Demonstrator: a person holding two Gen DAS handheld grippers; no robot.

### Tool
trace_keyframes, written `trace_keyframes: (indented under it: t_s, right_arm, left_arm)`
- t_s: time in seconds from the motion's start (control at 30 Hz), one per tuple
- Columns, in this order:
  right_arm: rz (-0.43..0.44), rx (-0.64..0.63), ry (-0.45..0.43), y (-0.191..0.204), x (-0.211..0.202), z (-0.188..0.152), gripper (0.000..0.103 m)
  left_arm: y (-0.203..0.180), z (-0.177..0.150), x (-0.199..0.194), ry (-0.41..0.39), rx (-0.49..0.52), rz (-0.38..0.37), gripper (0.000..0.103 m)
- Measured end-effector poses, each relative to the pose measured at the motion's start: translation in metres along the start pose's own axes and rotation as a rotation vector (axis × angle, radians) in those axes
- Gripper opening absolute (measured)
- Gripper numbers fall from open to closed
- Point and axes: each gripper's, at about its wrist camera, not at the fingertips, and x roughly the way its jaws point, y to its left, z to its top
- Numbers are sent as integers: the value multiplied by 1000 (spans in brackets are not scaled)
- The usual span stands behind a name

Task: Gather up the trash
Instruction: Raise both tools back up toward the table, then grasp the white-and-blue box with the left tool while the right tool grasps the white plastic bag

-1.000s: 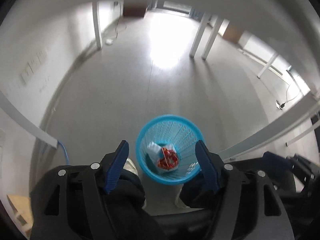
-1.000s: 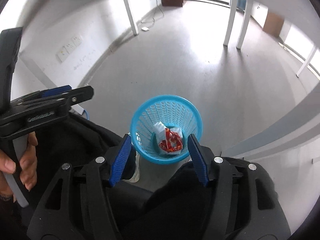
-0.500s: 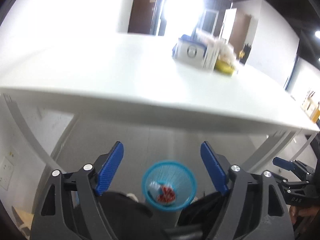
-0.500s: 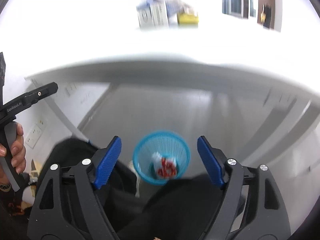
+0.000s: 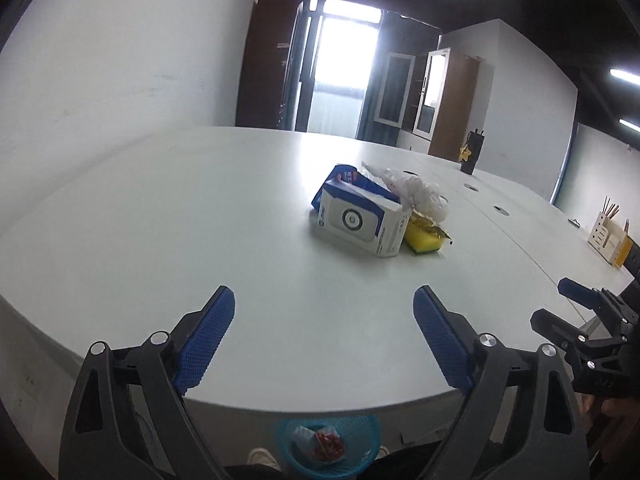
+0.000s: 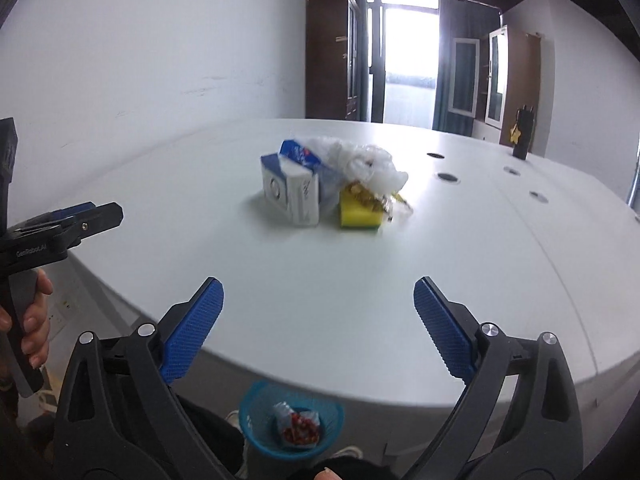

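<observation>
Down at the bottom, under the bench edge, sits the blue mesh basket on the floor, and in it a crumpled wrapper, white with red print. The same basket shows in the left view, with a pale shoe just beside it.

Left tongs: blue ribbed pads wide apart and spreading further, nothing between them but bare bench. Right tongs: same story, jaws opening, empty.

Out over the white bench now. Mid-bench lies the trash heap, all touching. Nearest is a white and blue carton with a round ring mark on its face, tilted. Just to its right, a yellow sponge, lying flat with gold crinkled foil on top of it. Behind them, a wad of clear crumpled plastic, whitish and puffy, leaning on the carton's back.

Further off, round cable holes in the bench, and a dark cup with a yellow star.
</observation>
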Motion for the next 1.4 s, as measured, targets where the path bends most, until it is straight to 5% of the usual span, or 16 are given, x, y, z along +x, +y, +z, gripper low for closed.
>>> trace_keyframes:
  t_s: [0.4, 0.93, 1.23, 1.4]
  right_arm:
    - [-39, -37, 7, -22, 55, 63, 92]
    - [-79, -76, 131, -51, 164, 115, 91]
    - [-64, -132, 198, -39, 205, 127, 78]
    - [-59, -149, 234, -32, 215, 123, 47]
  left_arm:
    - [-21, 60, 61, 45, 61, -9, 89]
    - [-25, 107, 195, 296, -62, -9, 89]
    - [-31, 110, 234, 365, -47, -5, 89]
    - [-26, 98, 238, 387, -34, -41, 80]
